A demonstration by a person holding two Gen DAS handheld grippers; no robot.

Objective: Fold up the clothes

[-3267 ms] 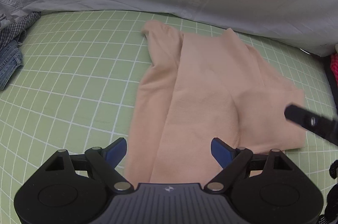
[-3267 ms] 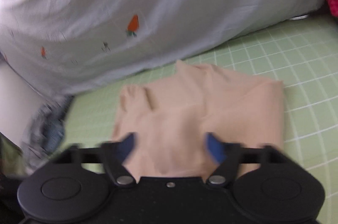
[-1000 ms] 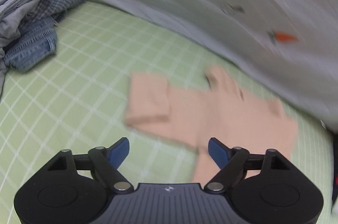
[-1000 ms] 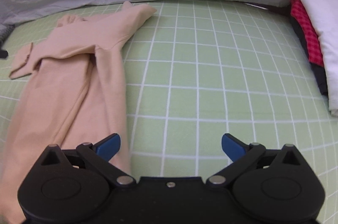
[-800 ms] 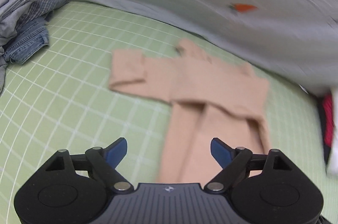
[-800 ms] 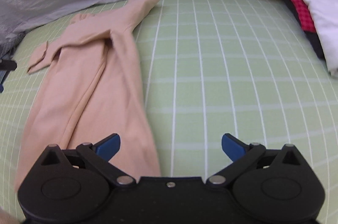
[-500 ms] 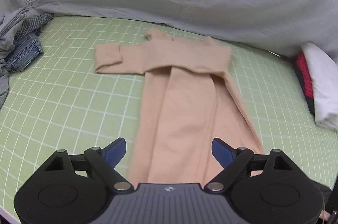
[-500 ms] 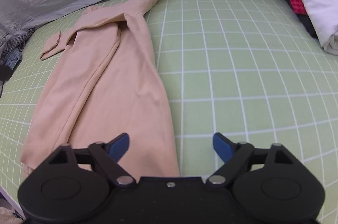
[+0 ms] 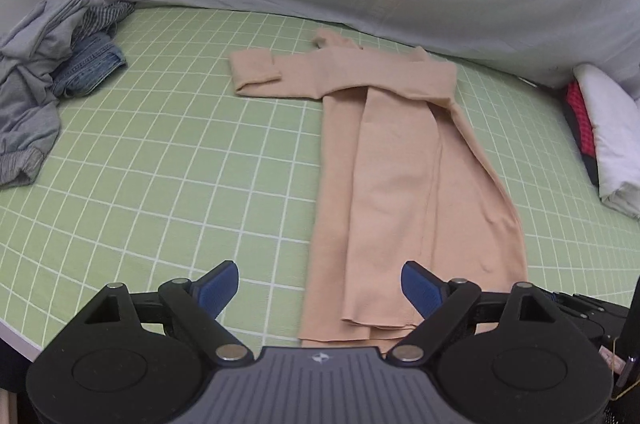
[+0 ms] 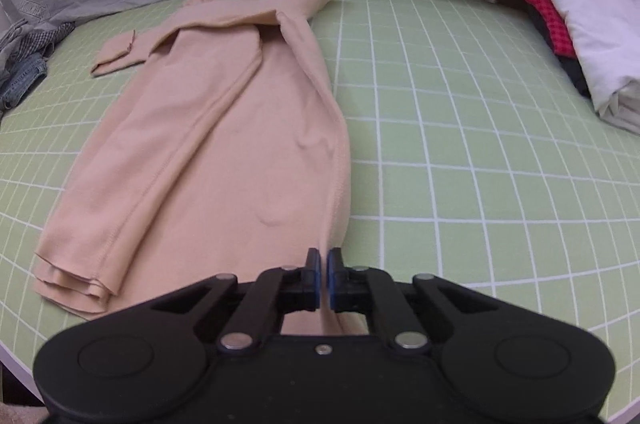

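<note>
Soft, even indoor light, faint shadows, no glare (fisheye bending and dark corners), mostly sharp.

Peach long-sleeve garment (image 9: pixel 400 160), thin knit, lies flat on the green grid sheet. Body is folded lengthwise into a long narrow strip running from lower centre to upper centre of the left wrist frame. One sleeve is laid across the top end, its cuff doubled back, pointing toward upper left. Hem at the bottom shows stacked layers. In the right wrist frame the garment (image 10: pixel 224 128) fills centre-left, hem at lower left.
</note>
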